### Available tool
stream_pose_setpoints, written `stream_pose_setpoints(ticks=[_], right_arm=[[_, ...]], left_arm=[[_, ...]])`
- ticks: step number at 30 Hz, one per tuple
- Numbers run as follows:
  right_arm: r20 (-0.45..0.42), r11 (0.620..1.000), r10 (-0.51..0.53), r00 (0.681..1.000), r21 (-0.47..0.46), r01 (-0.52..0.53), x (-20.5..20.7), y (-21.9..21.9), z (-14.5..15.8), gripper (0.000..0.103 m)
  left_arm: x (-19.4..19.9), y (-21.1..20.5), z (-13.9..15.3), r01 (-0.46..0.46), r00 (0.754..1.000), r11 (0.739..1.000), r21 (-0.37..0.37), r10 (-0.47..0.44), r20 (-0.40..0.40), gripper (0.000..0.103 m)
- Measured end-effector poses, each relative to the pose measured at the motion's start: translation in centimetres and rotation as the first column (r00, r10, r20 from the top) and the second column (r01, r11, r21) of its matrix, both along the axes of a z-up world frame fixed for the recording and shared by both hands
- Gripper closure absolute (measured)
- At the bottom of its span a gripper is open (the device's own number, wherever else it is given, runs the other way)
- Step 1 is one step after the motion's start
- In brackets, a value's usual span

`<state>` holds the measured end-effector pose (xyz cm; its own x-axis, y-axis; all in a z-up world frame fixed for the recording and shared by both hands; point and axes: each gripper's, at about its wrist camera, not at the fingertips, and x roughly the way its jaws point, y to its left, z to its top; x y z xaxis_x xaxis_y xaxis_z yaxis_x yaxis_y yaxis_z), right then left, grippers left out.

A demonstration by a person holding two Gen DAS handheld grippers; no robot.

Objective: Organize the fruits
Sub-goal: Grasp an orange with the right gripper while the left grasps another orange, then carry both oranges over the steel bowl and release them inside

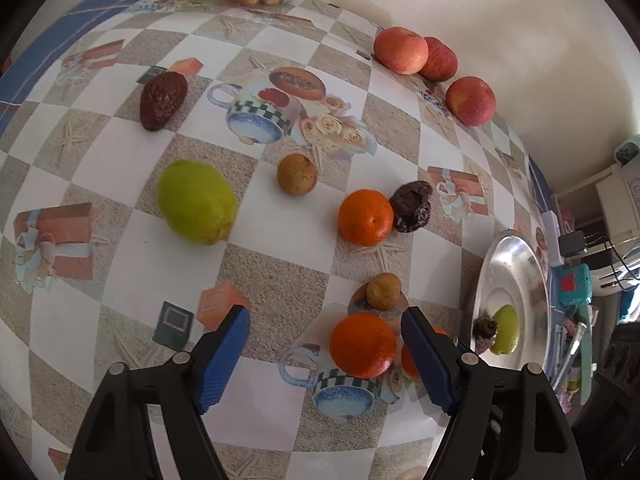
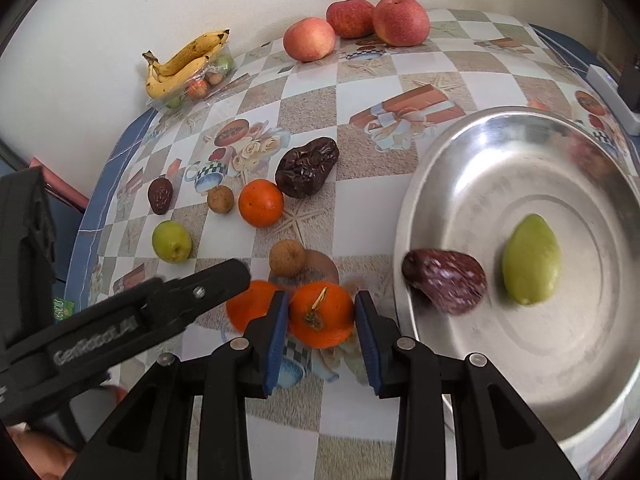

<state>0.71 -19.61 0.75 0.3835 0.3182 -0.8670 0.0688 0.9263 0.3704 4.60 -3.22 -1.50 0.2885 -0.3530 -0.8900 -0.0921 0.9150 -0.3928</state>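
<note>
My right gripper is shut on an orange, both blue pads touching its sides, just left of the steel plate. The plate holds a green fruit and a dark reddish-brown fruit. My left gripper is open around a second orange, which lies on the table nearer its right finger. That finger hides most of the gripped orange. In the right wrist view the left gripper's arm reaches in from the left, beside the second orange.
Loose on the checked cloth are a third orange, a green fruit, two small brown round fruits and two dark wrinkled fruits. Three apples and a banana tray stand by the wall.
</note>
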Motion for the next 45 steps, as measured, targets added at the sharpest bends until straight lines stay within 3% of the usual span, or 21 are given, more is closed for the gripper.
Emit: stream_pose_setpoints(ticks=[2, 8, 13, 18, 24, 31, 36, 39, 45], right_arm=[[-0.007, 1.0, -0.013, 1.0, -0.004, 0.013, -0.6, -0.3, 0.4, 0.067], [0.006, 0.999, -0.032, 0.999, -0.01, 0.032, -1.5, -1.0, 1.3, 0.067], [0.005, 0.999, -0.043, 0.999, -0.005, 0.043, -1.5, -1.3, 1.4, 0.067], [0.007, 0.999, -0.05, 0.999, -0.001, 0.05, -1.6, -1.3, 1.5, 0.067], [0.022, 0.998, -0.065, 0.998, 0.013, 0.064, -1.7, -1.8, 2.0, 0.068], [0.062, 0.989, -0.15, 0.987, 0.002, 0.15, -2.2, -4.8, 3.4, 0.068], [0.05, 0.957, -0.272, 0.961, -0.095, 0.275, -2.9, -8.7, 3.6, 0.067], [0.037, 0.932, -0.345, 0.938, -0.106, 0.347, -3.5, -11.4, 3.5, 0.067], [0.036, 0.877, -0.457, 0.889, -0.146, 0.457, -5.1, -15.7, 3.3, 0.067]], left_arm=[[0.0, -0.2, -0.2, 0.009, 1.0, 1.0, -0.017, -0.009, -0.011, 0.034], [-0.1, -0.6, -0.7, 0.016, 0.999, 0.997, -0.07, -0.018, -0.038, 0.05], [-0.2, -0.9, -1.4, 0.011, 0.997, 0.992, -0.125, -0.02, -0.068, 0.051], [-0.4, -1.5, -1.7, 0.025, 0.996, 0.986, -0.166, -0.039, -0.079, 0.066], [-0.5, -1.5, -1.3, 0.013, 0.997, 0.988, -0.156, -0.024, -0.068, 0.067], [-0.5, -1.7, 1.0, 0.042, 0.999, 0.984, -0.174, -0.038, 0.027, 0.067], [-0.6, -3.6, 1.8, 0.107, 0.993, 0.976, -0.191, -0.094, 0.074, 0.067], [-0.9, -5.4, 2.5, 0.174, 0.981, 0.965, -0.198, -0.153, 0.116, 0.067], [-2.3, -10.6, 3.6, 0.349, 0.929, 0.919, -0.185, -0.313, 0.195, 0.067]])
